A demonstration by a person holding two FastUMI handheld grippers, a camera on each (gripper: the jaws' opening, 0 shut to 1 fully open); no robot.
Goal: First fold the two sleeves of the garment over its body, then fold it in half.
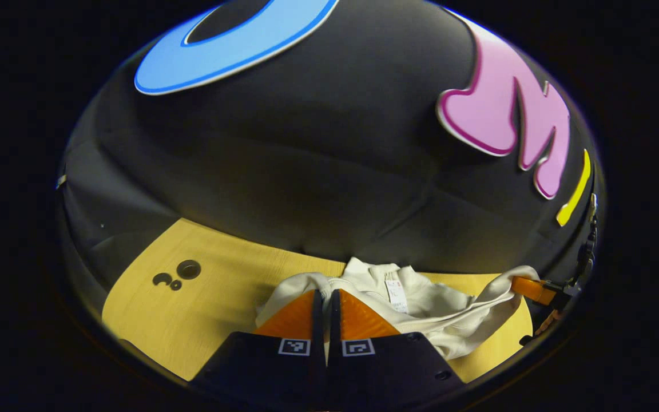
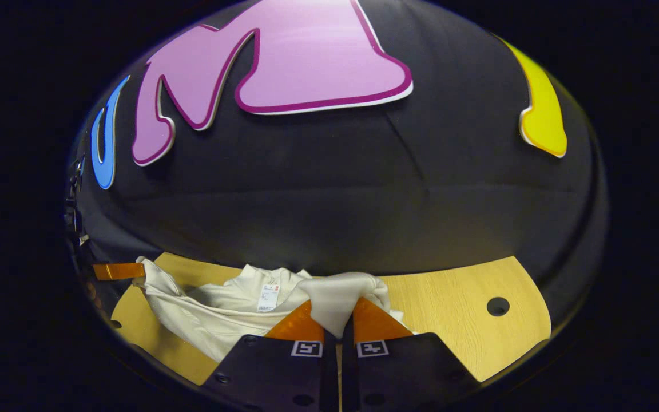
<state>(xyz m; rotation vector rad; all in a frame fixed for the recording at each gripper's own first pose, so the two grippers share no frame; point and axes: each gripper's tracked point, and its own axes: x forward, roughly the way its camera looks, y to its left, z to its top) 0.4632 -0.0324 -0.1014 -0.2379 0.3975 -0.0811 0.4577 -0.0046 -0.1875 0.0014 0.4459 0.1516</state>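
A cream garment point(image 1: 438, 312) with a white tag at its neck lies bunched on the wooden table point(image 1: 215, 303), its near edge lifted and stretched between both grippers. In the left gripper view, my left gripper point(image 1: 325, 293) is shut with the cloth's edge at its fingertips. At the far right of that view, my right gripper point(image 1: 527, 287) pinches the other end of the edge. In the right gripper view, my right gripper point(image 2: 338, 306) is shut on a fold of the garment point(image 2: 221, 315), and cloth bulges up between its fingers. My left gripper point(image 2: 118, 270) holds the far left corner.
The table has round holes, at the left point(image 1: 188, 269) in the left gripper view and at the right point(image 2: 497, 306) in the right gripper view. Black booth cloth rises right behind the table's far edge. Bare wood point(image 2: 449, 320) shows on either side of the garment.
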